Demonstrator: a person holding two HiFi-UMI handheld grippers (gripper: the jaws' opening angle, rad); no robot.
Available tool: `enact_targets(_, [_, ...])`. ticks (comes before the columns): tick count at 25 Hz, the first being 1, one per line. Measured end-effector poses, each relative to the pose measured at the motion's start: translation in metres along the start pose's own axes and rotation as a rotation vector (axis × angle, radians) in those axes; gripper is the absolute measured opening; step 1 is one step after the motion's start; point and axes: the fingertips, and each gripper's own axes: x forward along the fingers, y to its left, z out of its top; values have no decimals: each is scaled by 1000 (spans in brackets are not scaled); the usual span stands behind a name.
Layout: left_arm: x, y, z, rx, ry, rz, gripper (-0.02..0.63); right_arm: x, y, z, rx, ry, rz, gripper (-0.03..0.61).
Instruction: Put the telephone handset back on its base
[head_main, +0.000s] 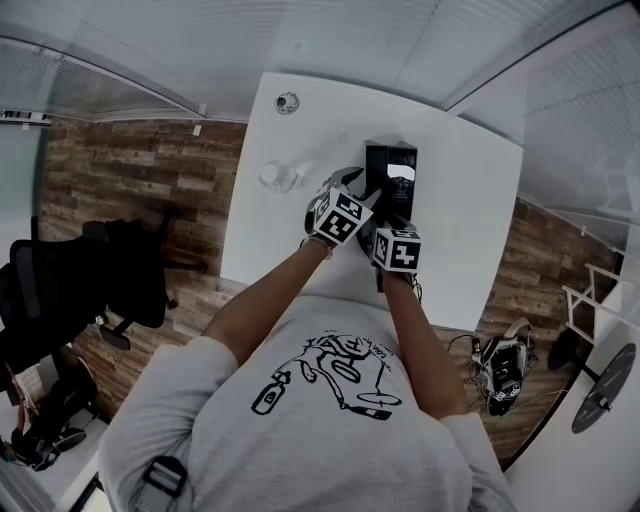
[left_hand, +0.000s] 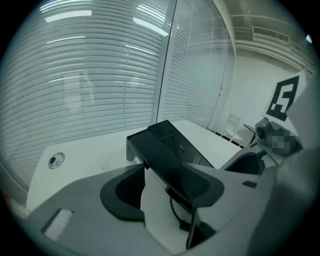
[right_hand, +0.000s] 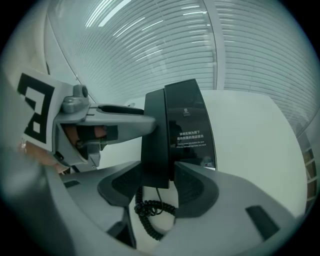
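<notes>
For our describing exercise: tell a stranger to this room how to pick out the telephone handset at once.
On the white table stands one black telephone. The handset is the plain dark bar along its left side. Unlike the glossy printed panel beside it, it has a coiled cord hanging below its near end.

A clear glass (head_main: 278, 177) and round grommet (head_main: 287, 102) (well apart) sit on a white table (head_main: 470, 230).
</notes>
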Motion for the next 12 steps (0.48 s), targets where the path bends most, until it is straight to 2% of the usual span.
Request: enact_targets(12, [-1, 0, 2, 4, 0, 3, 220, -8, 1, -24, -24, 67, -19, 128])
